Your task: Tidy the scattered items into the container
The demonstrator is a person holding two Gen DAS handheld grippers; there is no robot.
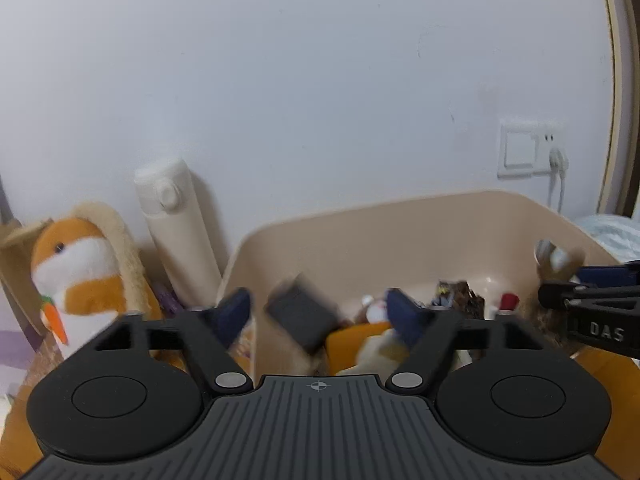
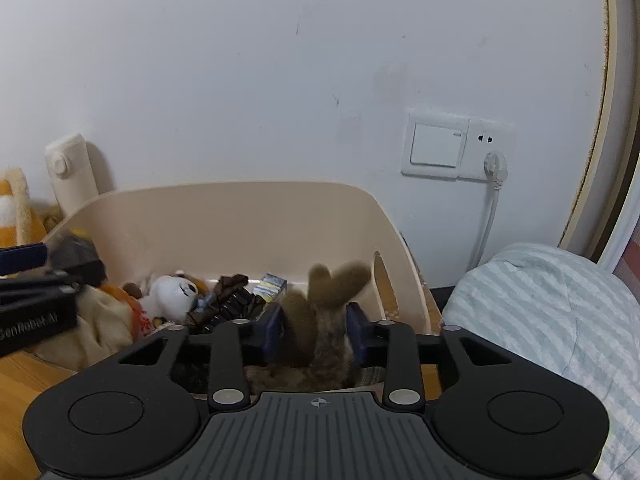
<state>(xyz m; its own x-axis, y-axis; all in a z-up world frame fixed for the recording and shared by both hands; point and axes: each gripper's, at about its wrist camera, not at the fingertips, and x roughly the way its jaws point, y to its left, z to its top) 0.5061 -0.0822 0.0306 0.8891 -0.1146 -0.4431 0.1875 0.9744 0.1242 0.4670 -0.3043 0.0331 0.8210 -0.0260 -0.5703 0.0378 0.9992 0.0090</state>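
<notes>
Both sets of jaws stand apart over the beige container (image 2: 240, 216) on an orange tabletop (image 2: 16, 392); white wall (image 2: 280, 60) behind.

A smooth beige plastic container (image 2: 240, 216) is showing plain cream walls. A blurred dark grey block (image 1: 302, 314) is looking charcoal. A furry brown plush toy (image 2: 320, 320) is showing tan ears. A small white plush animal (image 2: 172, 292) is wearing brown patches. An orange-and-white plush bird (image 1: 80, 276) is carrying an orange carrot. A cream cylindrical bottle (image 1: 180, 232) is matching the wall's pale tone. A pale blue striped cloth (image 2: 540, 304) is showing white bands.
</notes>
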